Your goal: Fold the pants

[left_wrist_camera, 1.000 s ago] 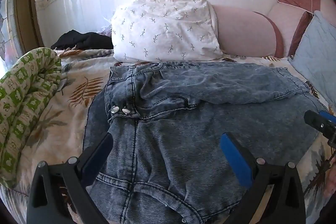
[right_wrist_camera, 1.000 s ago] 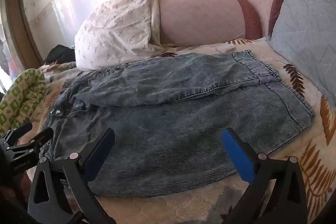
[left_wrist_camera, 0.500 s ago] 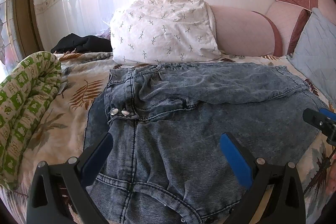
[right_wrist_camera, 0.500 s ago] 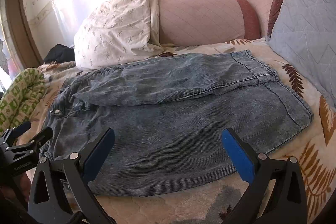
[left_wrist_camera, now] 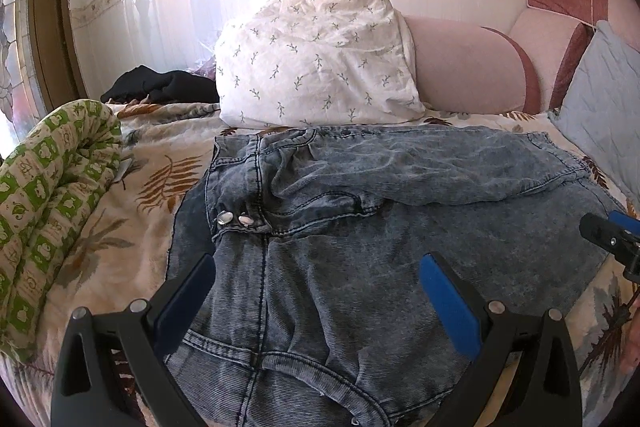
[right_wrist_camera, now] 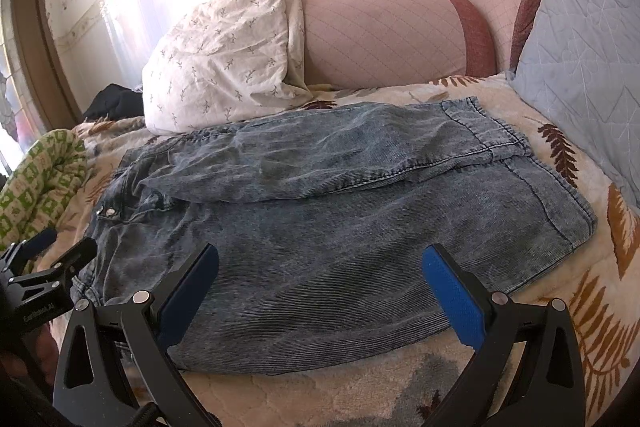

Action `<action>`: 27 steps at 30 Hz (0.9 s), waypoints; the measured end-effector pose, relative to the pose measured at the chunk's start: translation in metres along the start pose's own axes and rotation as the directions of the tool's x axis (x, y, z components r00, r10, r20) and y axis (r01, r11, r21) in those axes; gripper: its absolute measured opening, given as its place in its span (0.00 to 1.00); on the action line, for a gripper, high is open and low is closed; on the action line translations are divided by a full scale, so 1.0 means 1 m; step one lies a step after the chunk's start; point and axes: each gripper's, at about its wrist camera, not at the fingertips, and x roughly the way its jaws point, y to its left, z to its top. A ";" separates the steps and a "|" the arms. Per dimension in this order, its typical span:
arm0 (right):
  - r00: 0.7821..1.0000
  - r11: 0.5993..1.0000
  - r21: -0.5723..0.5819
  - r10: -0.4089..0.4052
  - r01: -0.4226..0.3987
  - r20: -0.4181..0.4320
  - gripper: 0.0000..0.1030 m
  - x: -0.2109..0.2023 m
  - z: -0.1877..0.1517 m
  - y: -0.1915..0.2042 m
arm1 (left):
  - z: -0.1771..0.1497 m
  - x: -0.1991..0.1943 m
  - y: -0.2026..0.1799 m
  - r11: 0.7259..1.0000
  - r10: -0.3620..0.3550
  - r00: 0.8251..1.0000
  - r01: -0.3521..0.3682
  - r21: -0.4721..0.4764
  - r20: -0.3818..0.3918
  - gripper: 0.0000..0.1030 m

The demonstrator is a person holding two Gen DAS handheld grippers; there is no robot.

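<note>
Acid-wash blue denim pants [left_wrist_camera: 360,219] lie on the bed, waistband to the left, leg hems to the right, with the far leg folded over the near one. They also show in the right wrist view [right_wrist_camera: 320,227]. My left gripper [left_wrist_camera: 316,287] is open and empty, held above the waist and back-pocket area. My right gripper [right_wrist_camera: 320,283] is open and empty, above the near edge of the lower leg. Each gripper's tip shows in the other view: the right one [left_wrist_camera: 608,235], the left one [right_wrist_camera: 44,263].
A white leaf-print pillow [left_wrist_camera: 316,59] and a pink bolster [left_wrist_camera: 468,67] lie behind the pants. A green-and-white rolled quilt [left_wrist_camera: 44,203] lies at the left, dark clothing [left_wrist_camera: 160,87] behind it. A light-blue cushion [right_wrist_camera: 584,59] stands at the right. The bedspread [right_wrist_camera: 580,307] has a leaf print.
Both grippers have drawn back and up a little from the pants; the pants look slightly farther. Both stay open and the pants have not moved.
</note>
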 end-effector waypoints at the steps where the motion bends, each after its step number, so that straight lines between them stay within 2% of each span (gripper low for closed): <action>1: 1.000 1.000 0.000 -0.002 0.002 0.001 1.00 -0.001 0.000 0.000 | 0.001 0.001 0.002 1.000 0.002 1.000 -0.002 -0.003 -0.001 1.00; 4: 1.000 1.000 0.001 -0.006 0.006 -0.002 1.00 0.000 0.001 -0.002 | 0.005 0.007 0.016 1.000 0.016 1.000 -0.016 -0.022 -0.011 1.00; 7: 1.000 1.000 0.016 -0.007 0.007 -0.016 1.00 0.001 0.001 -0.006 | 0.014 0.017 0.044 0.996 0.048 0.999 -0.049 -0.079 -0.019 1.00; 11: 1.000 1.000 0.018 -0.007 0.008 -0.023 1.00 0.001 0.002 -0.008 | 0.031 0.031 0.091 0.974 0.140 0.990 -0.141 -0.178 -0.017 1.00; 15: 1.000 1.000 0.017 -0.003 0.004 -0.022 1.00 -0.002 0.002 -0.008 | 0.044 0.042 0.119 0.959 0.211 0.978 -0.208 -0.192 -0.004 1.00; 19: 1.000 1.000 0.022 -0.002 0.003 -0.028 1.00 -0.001 0.002 -0.009 | 0.068 0.062 0.138 0.963 0.180 0.984 -0.180 -0.198 -0.017 1.00; 23: 0.999 1.000 0.011 -0.019 0.019 -0.040 1.00 0.005 0.000 -0.008 | 0.093 0.088 0.150 0.972 0.113 0.992 -0.121 -0.202 -0.053 1.00; 27: 0.998 0.999 0.014 -0.033 0.034 -0.054 1.00 0.011 0.000 -0.009 | 0.109 0.115 0.153 0.977 0.033 0.994 -0.054 -0.206 -0.106 1.00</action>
